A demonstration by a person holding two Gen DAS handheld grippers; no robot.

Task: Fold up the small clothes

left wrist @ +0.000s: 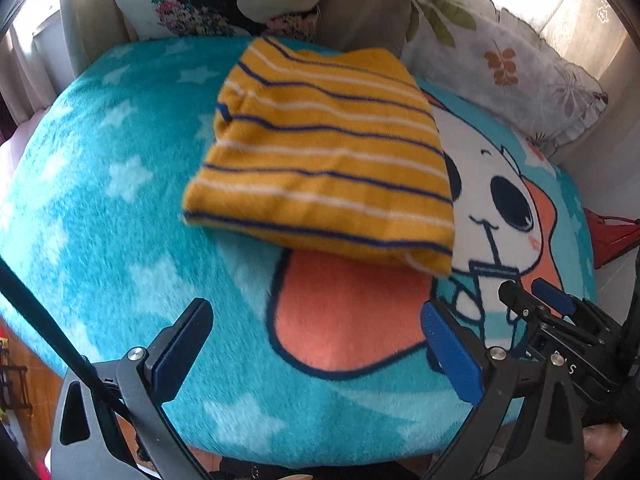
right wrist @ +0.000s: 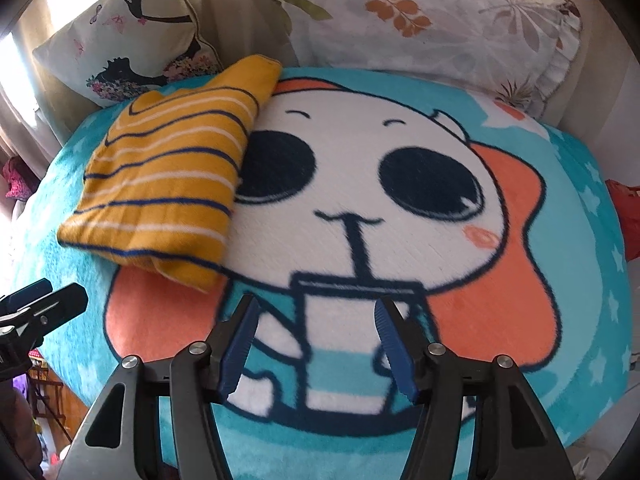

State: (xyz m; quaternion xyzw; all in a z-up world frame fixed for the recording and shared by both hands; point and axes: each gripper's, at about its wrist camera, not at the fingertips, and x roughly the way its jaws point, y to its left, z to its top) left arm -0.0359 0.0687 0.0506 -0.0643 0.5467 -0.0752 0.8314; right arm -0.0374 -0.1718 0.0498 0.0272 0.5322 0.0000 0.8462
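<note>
A small yellow garment [left wrist: 324, 152] with navy and white stripes lies folded into a compact rectangle on a turquoise cartoon blanket [left wrist: 120, 208]. In the right wrist view the garment [right wrist: 168, 184] sits at the left, beside the printed face. My left gripper [left wrist: 316, 320] is open and empty, hovering over the blanket just in front of the garment. My right gripper [right wrist: 316, 328] is open and empty over the printed cup, to the right of the garment. The right gripper's fingers [left wrist: 536, 300] show at the right edge of the left wrist view; the left gripper's fingertips [right wrist: 48, 300] show at the left edge of the right wrist view.
A pillow with a black silhouette print [right wrist: 132, 40] and a leaf-print pillow [right wrist: 420, 24] stand behind the blanket [right wrist: 580, 280]. A red object [left wrist: 612, 240] lies off the blanket's right side. Wooden furniture [right wrist: 44, 396] shows below the left edge.
</note>
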